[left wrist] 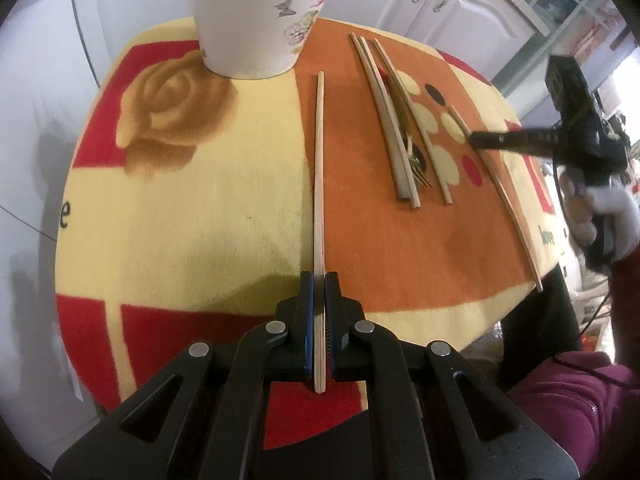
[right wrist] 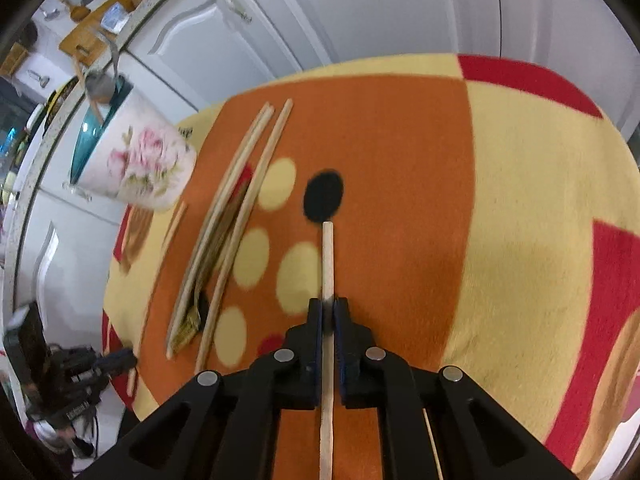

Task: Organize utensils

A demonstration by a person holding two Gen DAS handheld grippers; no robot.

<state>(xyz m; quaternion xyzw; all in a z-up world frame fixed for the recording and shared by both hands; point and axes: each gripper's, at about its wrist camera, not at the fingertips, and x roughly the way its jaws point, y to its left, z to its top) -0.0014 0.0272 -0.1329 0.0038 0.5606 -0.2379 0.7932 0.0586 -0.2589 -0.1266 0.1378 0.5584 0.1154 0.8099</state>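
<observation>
My left gripper is shut on a long wooden chopstick that points toward a white floral cup at the table's far side. My right gripper is shut on another chopstick; it shows in the left wrist view at the right, clamping a chopstick near the cloth's edge. Three more chopsticks and a gold fork lie side by side on the orange patch; they also show in the right wrist view.
A red, yellow and orange cloth covers the round table. The floral cup holds a ladle and a chopstick in the right wrist view. White cabinets stand behind. The person's gloved hand and maroon sleeve are at the right.
</observation>
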